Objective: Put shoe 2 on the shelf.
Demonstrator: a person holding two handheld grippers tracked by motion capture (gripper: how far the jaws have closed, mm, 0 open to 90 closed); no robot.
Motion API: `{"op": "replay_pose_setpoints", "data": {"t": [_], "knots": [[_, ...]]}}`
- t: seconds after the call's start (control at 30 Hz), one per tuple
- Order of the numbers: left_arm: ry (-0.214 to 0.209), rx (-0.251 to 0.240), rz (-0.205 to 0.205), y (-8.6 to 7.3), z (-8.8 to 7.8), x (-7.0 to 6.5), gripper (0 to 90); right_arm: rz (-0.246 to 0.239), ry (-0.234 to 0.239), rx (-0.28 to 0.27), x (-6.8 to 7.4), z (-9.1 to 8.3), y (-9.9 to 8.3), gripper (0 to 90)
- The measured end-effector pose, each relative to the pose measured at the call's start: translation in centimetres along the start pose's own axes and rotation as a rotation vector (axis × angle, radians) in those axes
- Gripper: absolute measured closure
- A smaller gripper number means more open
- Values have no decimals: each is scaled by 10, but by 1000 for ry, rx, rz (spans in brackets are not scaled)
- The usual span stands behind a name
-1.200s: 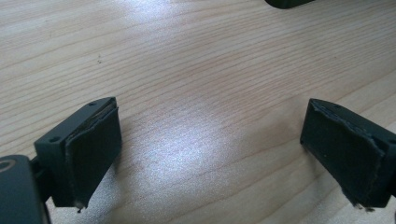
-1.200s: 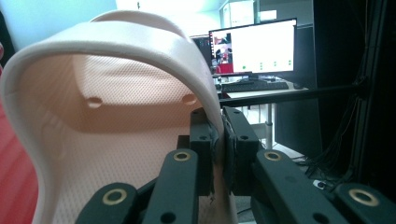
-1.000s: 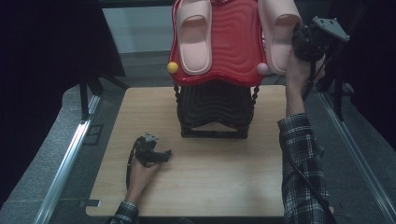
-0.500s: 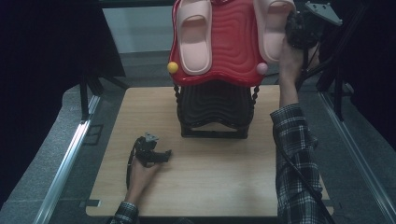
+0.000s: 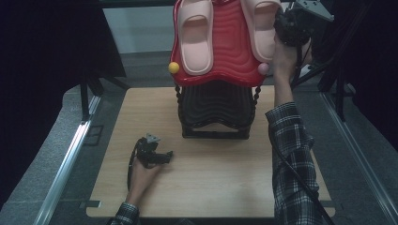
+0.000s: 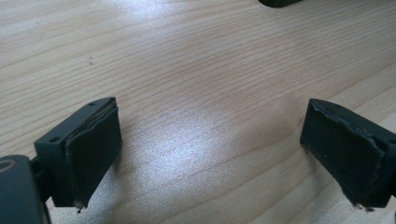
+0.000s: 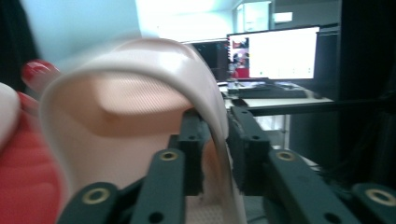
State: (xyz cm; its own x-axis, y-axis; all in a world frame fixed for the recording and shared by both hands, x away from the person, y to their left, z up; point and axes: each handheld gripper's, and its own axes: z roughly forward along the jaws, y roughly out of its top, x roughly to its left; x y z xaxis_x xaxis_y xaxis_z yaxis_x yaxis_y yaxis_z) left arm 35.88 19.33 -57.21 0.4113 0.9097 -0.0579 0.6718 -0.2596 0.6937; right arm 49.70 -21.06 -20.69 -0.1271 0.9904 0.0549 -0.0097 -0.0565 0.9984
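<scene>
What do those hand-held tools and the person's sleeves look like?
Both sleeves are dark plaid. Each gripper is black: the left gripper has flat, rectangular rubbery pads, the right gripper has barred links with brass-coloured rivets. A grey plate tops the right one; black cables trail off.

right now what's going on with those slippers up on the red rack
A person works with a gripper in each hand. The right gripper is raised at the red rack, its jaws on either side of the strap of the right pink slipper; they have just been opening, so the hold looks to be loosening. The left pink slipper already lies on the rack. The left gripper rests open and idle on the wooden table.
</scene>
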Motion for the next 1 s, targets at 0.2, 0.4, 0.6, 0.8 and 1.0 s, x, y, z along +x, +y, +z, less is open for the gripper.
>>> {"op": "replay_pose_setpoints", "data": {"t": [0.2,0.4,0.6,0.8,1.0], "knots": [[0,0,0,0,0,0,51,-10,33,4,1,-4,-3,647],[0,1,1,0,0,0,51,-6,56,-1,-4,-12,-1,619],[3,-4,-6,0,0,-2,51,-22,70,-20,-16,-28,0,637],[0,0,2,-1,-1,-4,52,-77,67,-28,-30,-43,-9,809],[0,-3,-1,-1,-1,-4,51,-94,86,-36,-43,-50,-32,897]]}}
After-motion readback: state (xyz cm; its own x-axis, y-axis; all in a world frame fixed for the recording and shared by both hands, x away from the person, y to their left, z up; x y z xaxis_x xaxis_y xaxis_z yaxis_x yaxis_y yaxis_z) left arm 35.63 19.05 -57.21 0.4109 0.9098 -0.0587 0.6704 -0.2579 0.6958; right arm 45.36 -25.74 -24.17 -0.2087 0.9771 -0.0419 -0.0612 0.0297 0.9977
